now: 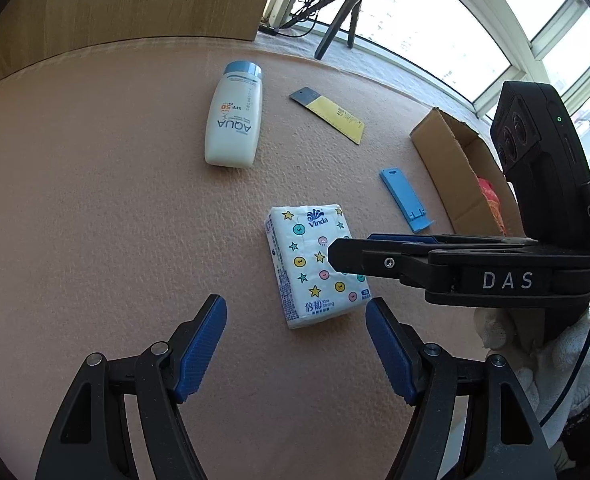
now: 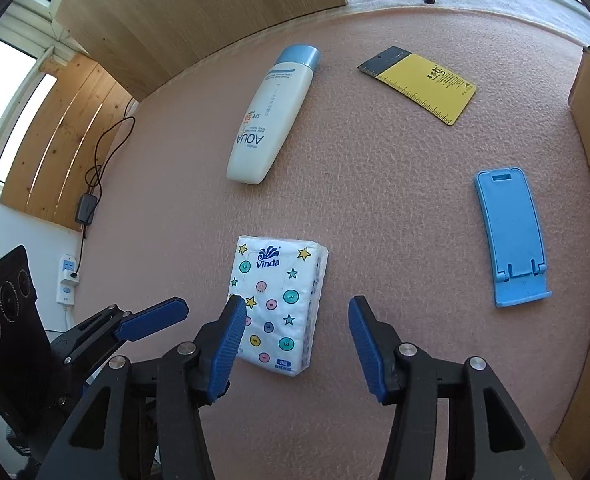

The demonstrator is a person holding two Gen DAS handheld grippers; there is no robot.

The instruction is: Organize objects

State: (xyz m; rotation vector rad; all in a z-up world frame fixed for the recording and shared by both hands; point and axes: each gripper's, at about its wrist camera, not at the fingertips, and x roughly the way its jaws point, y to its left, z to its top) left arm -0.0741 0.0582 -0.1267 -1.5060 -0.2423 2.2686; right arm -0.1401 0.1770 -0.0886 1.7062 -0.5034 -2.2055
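A big pink mat (image 2: 375, 200) covers the table. A brown cardboard box (image 1: 451, 160) stands open at the right edge of the mat, with something red and orange inside.

A white sunscreen bottle (image 2: 267, 120) with a blue cap lies flat at the far side. To its right lies a yellow ruler card (image 2: 427, 84). A blue phone stand (image 2: 511, 236) lies flat near the box.

The tissue pack (image 2: 279, 304) is white with stars and dots. It lies flat near the middle of the mat.

The right gripper (image 2: 293, 338) is spread wide just above the near end of the pack, holding nothing. The left gripper (image 1: 295, 350) is spread wide too and empty, with the pack just past its tips.

There is bare mat all around the pack.
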